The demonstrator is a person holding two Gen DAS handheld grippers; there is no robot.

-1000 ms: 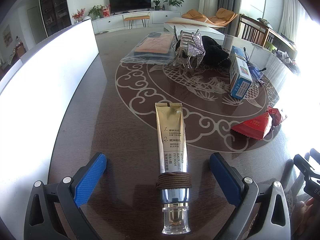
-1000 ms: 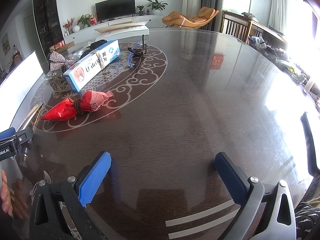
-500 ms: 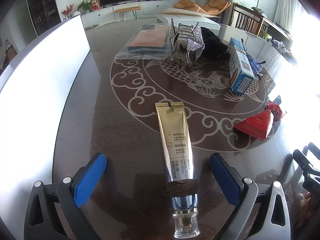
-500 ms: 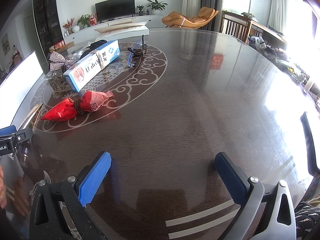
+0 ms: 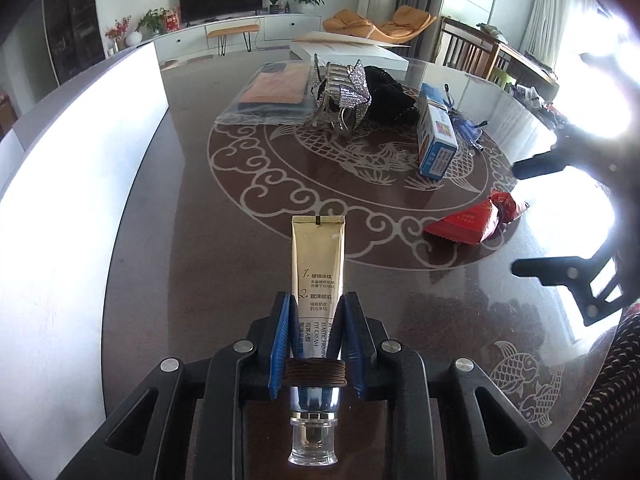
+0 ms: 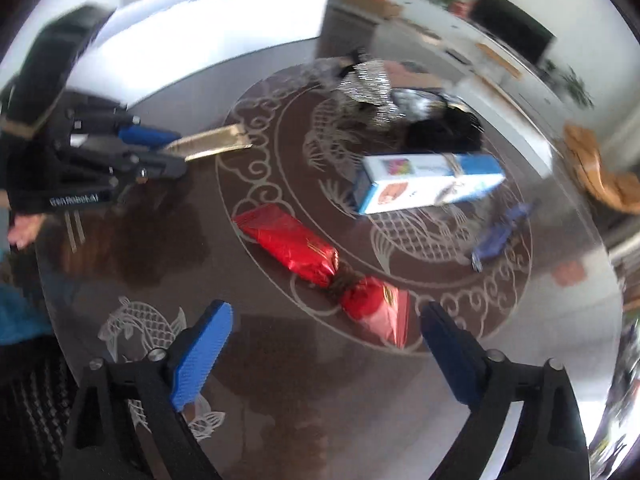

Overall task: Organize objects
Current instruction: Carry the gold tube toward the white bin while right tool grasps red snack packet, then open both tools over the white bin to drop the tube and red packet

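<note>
While the left claw (image 5: 314, 336) has clamped its blue pads on the gold eye-cream tube with a clear cap (image 5: 318, 276), ready to lift it off the dark glass tabletop (image 5: 200, 240), the right claw (image 6: 326, 354), narrowing yet gaping and empty, hovers above the red foil packet (image 6: 320, 264), apparently next.

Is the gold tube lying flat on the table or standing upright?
Lying flat. The gold tube stretches lengthwise along the table, clear cap toward the camera, with the left gripper shut on its lower part.
</note>
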